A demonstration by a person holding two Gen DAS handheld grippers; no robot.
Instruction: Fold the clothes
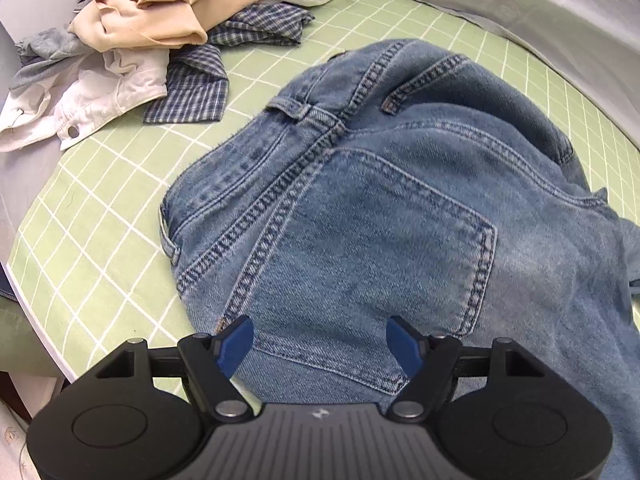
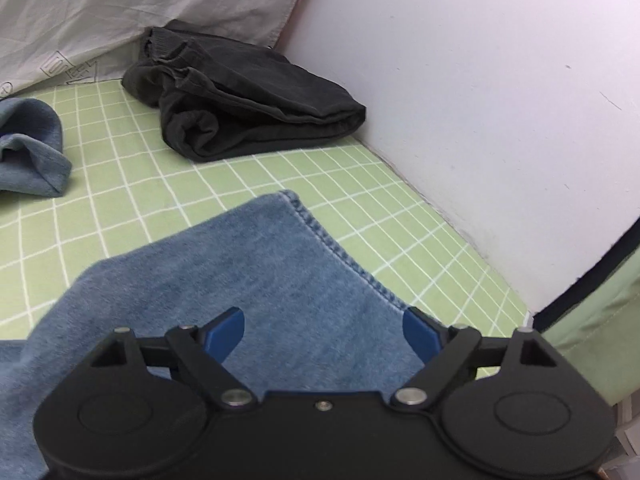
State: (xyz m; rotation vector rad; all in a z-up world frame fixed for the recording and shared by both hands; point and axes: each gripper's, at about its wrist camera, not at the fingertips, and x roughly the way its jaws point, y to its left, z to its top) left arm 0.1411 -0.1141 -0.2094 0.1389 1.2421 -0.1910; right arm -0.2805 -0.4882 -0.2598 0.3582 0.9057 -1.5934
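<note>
Blue jeans (image 1: 380,208) lie back side up on a green checked sheet (image 1: 100,240), waistband toward the far left, one back pocket in the middle. My left gripper (image 1: 320,340) is open just above the seat of the jeans, holding nothing. In the right wrist view a jeans leg (image 2: 280,280) with its stitched hem lies flat on the sheet (image 2: 160,184). My right gripper (image 2: 324,332) is open over that leg end, empty. Another fold of the denim (image 2: 32,148) shows at the far left.
A heap of unfolded clothes (image 1: 140,20), beige, grey, white and plaid, sits at the far left. A folded dark garment (image 2: 240,108) lies at the back by the white wall (image 2: 480,100). A grey pillow with a carrot print (image 2: 160,8) lines the far edge.
</note>
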